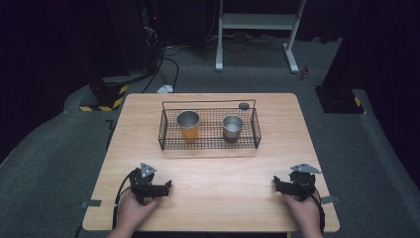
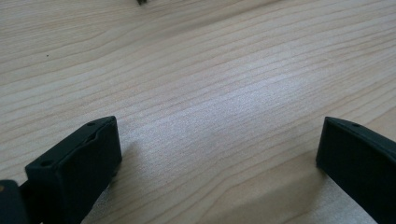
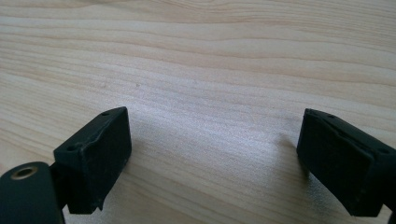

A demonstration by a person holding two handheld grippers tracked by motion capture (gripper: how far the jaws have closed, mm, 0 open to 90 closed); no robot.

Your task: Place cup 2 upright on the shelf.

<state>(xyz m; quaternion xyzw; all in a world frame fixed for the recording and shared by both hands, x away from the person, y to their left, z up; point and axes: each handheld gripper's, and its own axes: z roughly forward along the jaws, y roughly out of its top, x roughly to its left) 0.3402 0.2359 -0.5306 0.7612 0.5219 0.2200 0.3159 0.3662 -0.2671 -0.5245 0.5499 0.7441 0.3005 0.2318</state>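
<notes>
Both claws rest wide and empty on the near table: left claw (image 1: 166, 187) lies nearer the orange cup (image 1: 188, 126); right claw (image 1: 277, 184) nearer the steel cup (image 1: 233, 128), both cups in the far basket (image 1: 209, 145).

Both grippers parked, jaws wide apart

Left gripper (image 1: 166, 186) near-left, right gripper (image 1: 276, 183) near-right, pointing inward toward each other.

We find no readable text, label, brand name or number on anything in these views. The only sign-like marking we can enter is the yellow-and-black hazard striping (image 1: 115, 97) on the dark base standing on the floor beyond the table's far left corner, with a similar small patch (image 1: 357, 100) on the base at the far right.
</notes>
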